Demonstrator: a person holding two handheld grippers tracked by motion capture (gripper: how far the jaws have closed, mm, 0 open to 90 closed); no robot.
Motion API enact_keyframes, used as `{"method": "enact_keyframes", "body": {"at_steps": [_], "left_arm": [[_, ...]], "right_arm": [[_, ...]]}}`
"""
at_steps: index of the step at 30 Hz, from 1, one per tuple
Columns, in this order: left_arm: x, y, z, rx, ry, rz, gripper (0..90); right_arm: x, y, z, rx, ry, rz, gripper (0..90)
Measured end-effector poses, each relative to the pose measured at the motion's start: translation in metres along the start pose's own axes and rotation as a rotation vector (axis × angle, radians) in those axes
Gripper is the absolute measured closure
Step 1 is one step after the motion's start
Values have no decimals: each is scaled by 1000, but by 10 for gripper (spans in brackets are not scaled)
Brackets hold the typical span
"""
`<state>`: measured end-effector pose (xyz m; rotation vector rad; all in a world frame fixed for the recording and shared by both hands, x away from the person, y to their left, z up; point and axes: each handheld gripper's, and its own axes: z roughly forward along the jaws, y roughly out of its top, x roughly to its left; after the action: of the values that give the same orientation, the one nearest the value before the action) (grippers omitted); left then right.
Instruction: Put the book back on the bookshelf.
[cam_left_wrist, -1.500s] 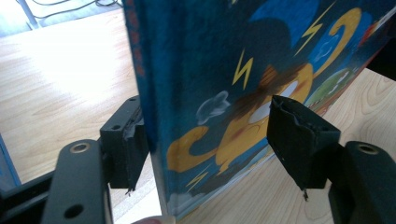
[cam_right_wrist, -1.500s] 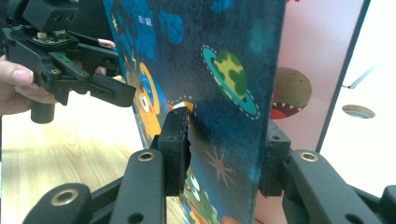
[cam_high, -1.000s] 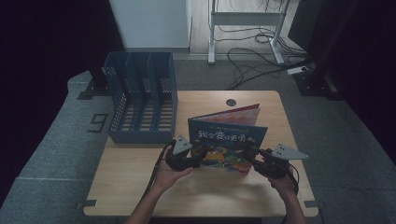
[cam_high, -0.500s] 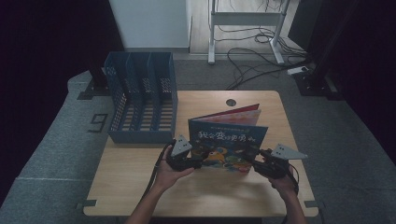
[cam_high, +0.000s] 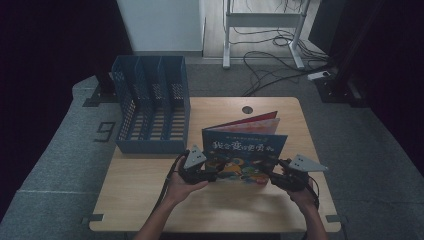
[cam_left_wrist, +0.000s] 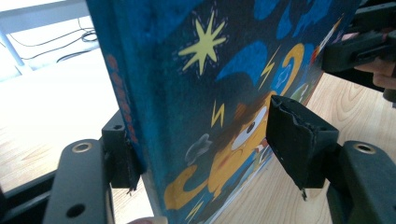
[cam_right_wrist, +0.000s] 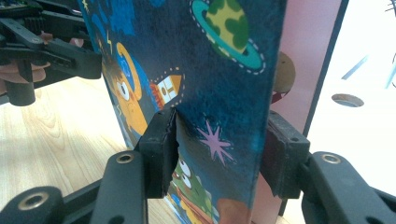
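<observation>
Nothing has shifted on the bench since a second ago: book and both hands sit where they were; only the jaws have been opening on both sides.

Left hand-held gripper: book between its jaws; rear pad touches the back by the spine, front pad stands off the cover, so it's apart, not clamped.

Right hand-held gripper: jaws straddle the book's free edge; both pads look clear of it, though the far pad's contact is hard to judge.

Book stands upright at the bench's near middle, cover facing the person, a pink page fanned behind. Its bottom edge is hidden behind the grippers.

Blue file rack sits at the bench's far left corner. Grey floor, cables and a white frame behind; the room's edges are too dark to make out.
</observation>
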<state>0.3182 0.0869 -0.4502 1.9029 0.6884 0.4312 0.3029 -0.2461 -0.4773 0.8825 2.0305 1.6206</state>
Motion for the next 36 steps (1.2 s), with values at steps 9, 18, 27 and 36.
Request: {"method": "enact_keyframes", "body": {"at_steps": [9, 18, 27, 36], "left_arm": [[-1, -2, -2, -16, 15, 0, 413], [-7, -5, -5, -32, -13, 19, 422], [-10, -1, -5, -36, -27, 14, 441], [-11, 8, -7, -70, -38, 6, 486]], "right_arm": [[-3, 0, -2, -2, -23, 7, 447], [-4, -2, -1, -9, -91, 16, 386], [-2, -6, 8, 22, -106, 4, 397], [0, -7, 13, 28, -125, -2, 368]]}}
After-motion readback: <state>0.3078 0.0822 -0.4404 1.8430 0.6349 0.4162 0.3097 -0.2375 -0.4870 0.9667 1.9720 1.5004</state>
